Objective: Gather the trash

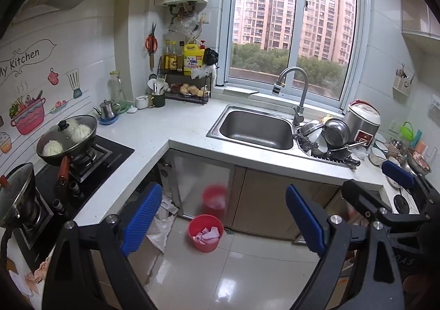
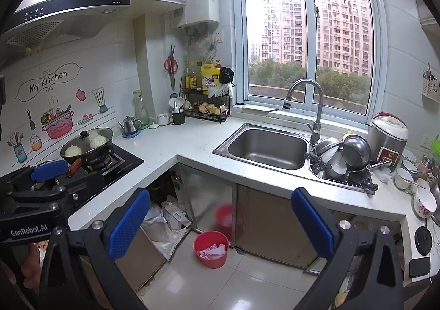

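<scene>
A red bin (image 1: 205, 233) stands on the tiled floor in front of the lower cabinets, holding pink and white paper scraps (image 2: 213, 251). Crumpled plastic bags and packaging (image 2: 167, 219) lie in the open cabinet under the counter corner, left of the bin. My left gripper (image 1: 224, 220) hangs above the floor, open, with the bin seen between its blue pads and nothing held. My right gripper (image 2: 222, 224) is likewise open and empty, level with the left one. One blue pad (image 1: 398, 173) of the right gripper shows at the right edge of the left wrist view.
An L-shaped white counter (image 1: 170, 123) carries a steel sink (image 1: 255, 129), a dish rack with bowls and pans (image 1: 330, 139) and a rice cooker (image 1: 363, 123). A lidded wok with buns (image 1: 67, 139) sits on the gas stove at the left. Bowls (image 2: 425, 202) crowd the right counter.
</scene>
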